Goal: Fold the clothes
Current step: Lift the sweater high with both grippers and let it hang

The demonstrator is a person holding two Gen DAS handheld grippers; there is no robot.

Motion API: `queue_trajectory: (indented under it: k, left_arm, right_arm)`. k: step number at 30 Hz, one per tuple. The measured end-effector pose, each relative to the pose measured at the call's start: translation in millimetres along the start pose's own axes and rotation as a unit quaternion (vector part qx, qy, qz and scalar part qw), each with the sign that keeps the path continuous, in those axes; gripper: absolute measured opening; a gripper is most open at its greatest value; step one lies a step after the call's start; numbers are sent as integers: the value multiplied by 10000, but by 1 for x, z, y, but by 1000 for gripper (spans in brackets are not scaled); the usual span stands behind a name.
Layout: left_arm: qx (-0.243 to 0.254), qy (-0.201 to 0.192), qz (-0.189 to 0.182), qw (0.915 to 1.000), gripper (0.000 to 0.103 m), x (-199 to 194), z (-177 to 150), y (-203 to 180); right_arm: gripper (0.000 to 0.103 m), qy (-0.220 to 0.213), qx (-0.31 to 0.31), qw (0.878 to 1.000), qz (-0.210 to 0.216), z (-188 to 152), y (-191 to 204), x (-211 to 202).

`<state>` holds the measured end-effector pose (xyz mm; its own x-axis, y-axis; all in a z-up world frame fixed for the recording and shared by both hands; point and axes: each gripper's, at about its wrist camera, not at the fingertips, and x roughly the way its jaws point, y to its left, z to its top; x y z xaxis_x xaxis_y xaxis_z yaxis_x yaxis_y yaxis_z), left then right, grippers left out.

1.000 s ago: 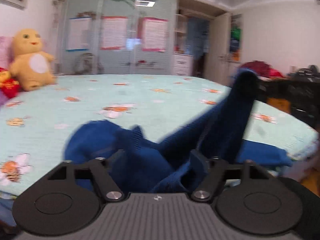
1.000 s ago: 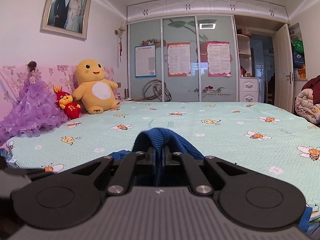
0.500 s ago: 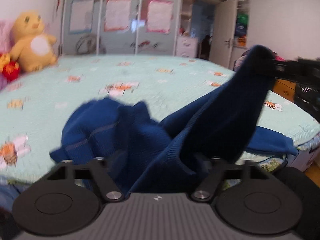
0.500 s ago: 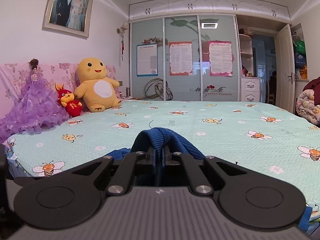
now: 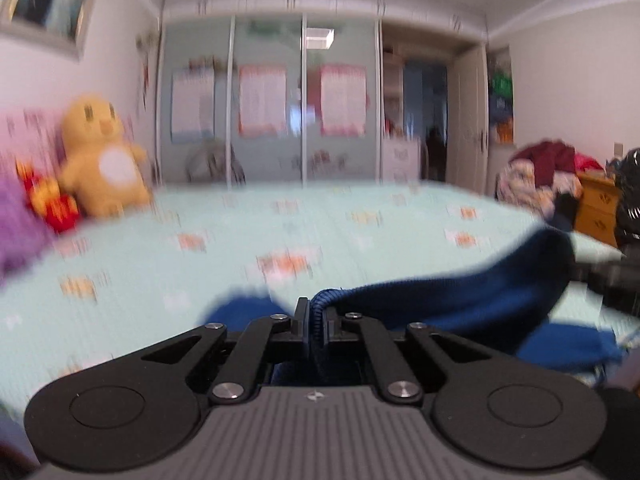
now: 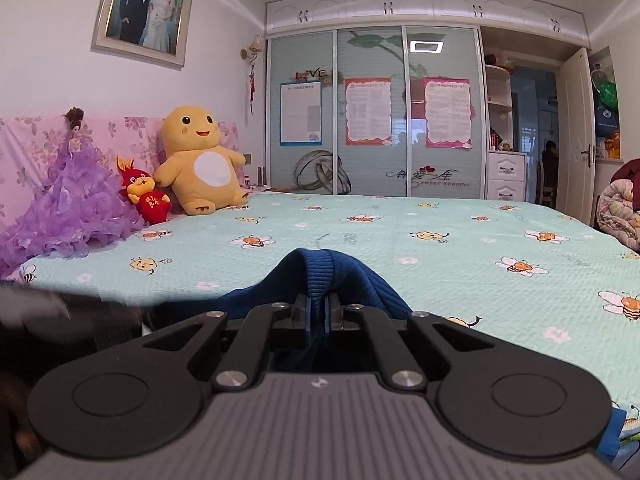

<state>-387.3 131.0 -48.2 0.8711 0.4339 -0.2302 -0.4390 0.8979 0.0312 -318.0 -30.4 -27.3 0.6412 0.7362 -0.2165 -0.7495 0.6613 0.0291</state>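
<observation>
Left wrist view (blurred). The left gripper [image 5: 316, 314] is pinched tight on a ribbed edge of the blue sweater [image 5: 460, 300]; the knit shows as a thin strip between the fingertips. From the pinch the fabric runs rightward in a raised band toward a dark shape at the frame edge, likely the other gripper. More of the sweater hangs or lies below, at the near edge of the bed [image 5: 160, 264].

Judgement on the step in hand: both edges look secured, so the garment is ready to be lifted and spread. To do it well, the two pinch points should be drawn apart until the band between them is taut, kept level with each other, then laid down away from the bed's edge so nothing trails off. A thin pinch on stretchy knit may slip if tugged sharply.

Right wrist view (sharp). The right gripper [image 6: 317, 310] is likewise clamped on the sweater [image 6: 320, 276], a ribbed fold humped just above its fingertips, the rest draped to both sides.

Surface and room: the bed has a pale green quilted cover printed with bees, with plenty of bare room ahead. At its left, against a pink headboard, sit a yellow plush toy [image 6: 200, 164], a small red plush [image 6: 146, 196] and a doll in a purple dress [image 6: 72, 204]. A sliding-door wardrobe [image 6: 376, 112] fills the far wall; a framed photo [image 6: 146, 8] hangs upper left.
</observation>
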Motion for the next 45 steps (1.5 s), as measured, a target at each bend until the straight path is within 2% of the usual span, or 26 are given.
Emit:
queue_trajectory:
  k: [3,5,10,13,14,16,20,23,24,26,29,33,36,42,45]
  left_arm:
    - [287,-607,-2,9977,4,-15,28,-8]
    - [456,-808,-40,9957,4,-18,41,-14]
    - [803,-1000,-142,9916,5,4,77,-28]
    - [941,-1077,-152,9896,5,23,113,-34]
    - [1006,-1246,-116,9870,4,21,128,-36]
    - [1135,-1584,-44,9808,4,16,159,-41]
    - [1013,-2293,-34,9681,5,-11,215,-45]
    - [879,-2499,-114,9642,5,-23,232,-46]
    - [845,-2486,-144,9648,5,-24,234,-47]
    - [870,-2343,-162,9681,5,-20,230,-52]
    - [974,-2009,-203,9746,5,-6,214,-58]
    - [784,-1510,-368,9847,6,16,189,-55]
    - [614,-1494,-450,9858,6,15,177,-54]
    - [721,-1204,-389,9893,6,31,169,-57]
    - [658,-1055,-240,9919,12,43,167,-50]
  right_arm:
    - [5,-87,-5,9999,72,3,1,-4]
    - [5,-185,-31,9997,124,7,3,-7]
    - [4,-360,-79,9993,93,33,-4,4]
    - [4,-547,261,9982,19,72,-25,26]
    - [4,-616,375,9974,-10,85,-32,32]
    - [4,-957,635,9933,-121,124,-49,34]
    - [3,-2037,659,9767,-179,192,-61,6]
    - [3,-2665,365,9627,-290,206,-59,-19]
    - [3,-2845,271,9577,-325,210,-58,-26]
    - [3,-2835,172,9582,-343,206,-59,-31]
    - [3,-2584,230,9651,-368,193,-67,-27]
    - [3,-2266,441,9722,-384,176,-80,-20]
    - [3,-2121,562,9749,-371,165,-85,-17]
    - [3,-1768,740,9809,-329,147,-85,7]
    - [3,-1677,767,9824,-300,144,-83,16]
